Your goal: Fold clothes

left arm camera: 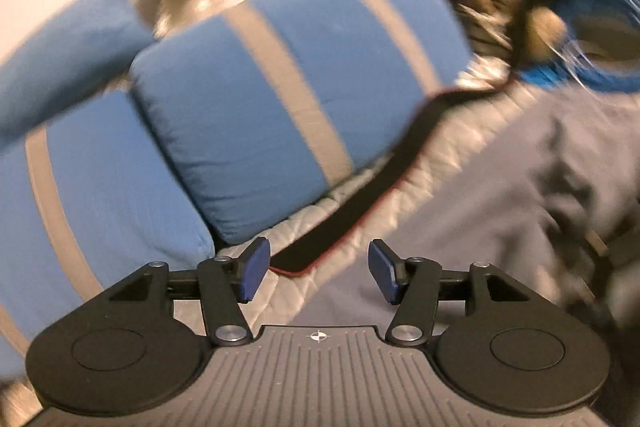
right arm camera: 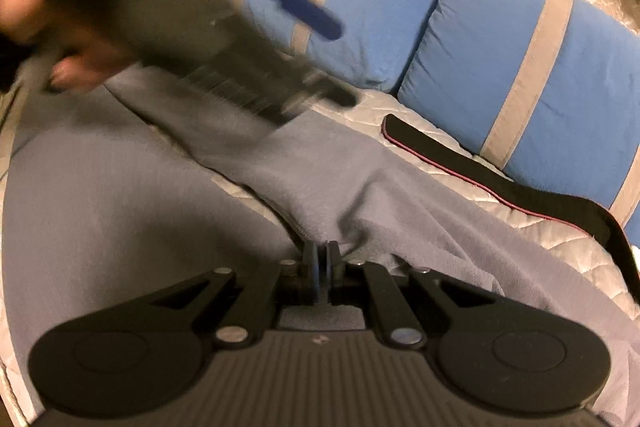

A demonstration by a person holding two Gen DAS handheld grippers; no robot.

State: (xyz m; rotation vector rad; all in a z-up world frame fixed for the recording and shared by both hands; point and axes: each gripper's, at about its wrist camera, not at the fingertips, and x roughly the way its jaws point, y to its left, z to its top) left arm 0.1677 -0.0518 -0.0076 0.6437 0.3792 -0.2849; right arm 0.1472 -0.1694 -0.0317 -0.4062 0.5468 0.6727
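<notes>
The left gripper (left arm camera: 318, 273) stands with its jaws apart and nothing between its blue pads (left arm camera: 254, 275). The right gripper (right arm camera: 320, 269) sits pressed closed at lower centre. At upper left, blurred, a hand (right arm camera: 76, 63) apparently grips the left gripper's handle.

two low wrist views, shared pillows (left arm camera: 280, 99)

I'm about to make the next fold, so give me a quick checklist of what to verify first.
1. Right gripper shut on the grey garment: ok.
2. Left gripper open, nothing between its pads: ok.
3. Garment lying flat: not ok, it wrinkles near the right gripper.
4. Black strap clear of the garment: cannot tell.
5. Blue cushions off the garment: ok.
</notes>
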